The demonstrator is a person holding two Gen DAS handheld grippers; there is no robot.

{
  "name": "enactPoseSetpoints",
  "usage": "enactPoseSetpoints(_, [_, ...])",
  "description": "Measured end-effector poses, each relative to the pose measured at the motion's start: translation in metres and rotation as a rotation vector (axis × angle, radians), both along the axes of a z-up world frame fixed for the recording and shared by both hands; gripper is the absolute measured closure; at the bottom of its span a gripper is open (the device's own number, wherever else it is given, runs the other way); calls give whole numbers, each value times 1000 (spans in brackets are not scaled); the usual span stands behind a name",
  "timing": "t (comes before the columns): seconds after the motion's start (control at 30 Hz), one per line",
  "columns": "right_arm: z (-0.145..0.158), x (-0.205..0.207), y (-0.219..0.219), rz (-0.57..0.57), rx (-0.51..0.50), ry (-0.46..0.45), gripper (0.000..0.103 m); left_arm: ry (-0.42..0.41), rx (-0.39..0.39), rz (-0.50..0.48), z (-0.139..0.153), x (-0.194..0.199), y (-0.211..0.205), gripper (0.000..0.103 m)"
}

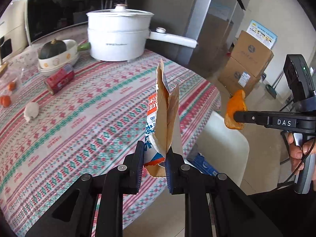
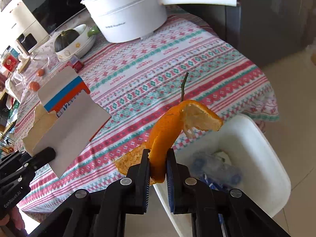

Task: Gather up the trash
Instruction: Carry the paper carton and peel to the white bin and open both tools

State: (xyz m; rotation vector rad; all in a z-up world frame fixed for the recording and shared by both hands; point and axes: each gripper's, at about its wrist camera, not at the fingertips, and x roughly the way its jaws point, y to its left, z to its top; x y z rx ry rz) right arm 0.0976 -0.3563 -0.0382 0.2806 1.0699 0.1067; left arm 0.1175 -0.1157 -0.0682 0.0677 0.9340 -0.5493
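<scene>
Left gripper (image 1: 154, 154) clamped tight on torn cardboard carton (image 1: 165, 118), held upright above patterned tablecloth (image 1: 79, 118), right gripper (image 2: 158, 158) pinched closed on curled orange peel (image 2: 167, 130) with stem, over table edge beside white bin (image 2: 256, 138) holding crushed plastic bottle (image 2: 215, 167).

left gripper (image 1: 154, 156) jaws clamped on torn carton (image 1: 164, 118), pitched down, right gripper (image 2: 158, 164) pinching orange peel (image 2: 167, 130), hand (image 1: 300, 150) on its handle

Bin (image 2: 256, 138) beside table (image 2: 177, 49)
</scene>
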Motion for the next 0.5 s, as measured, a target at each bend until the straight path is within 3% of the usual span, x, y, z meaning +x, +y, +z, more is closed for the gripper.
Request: enactPoseSetpoints(0.5, [-18, -51, -79, -116, -42, 55, 90, 45, 69, -279, -41, -33, -120, 83])
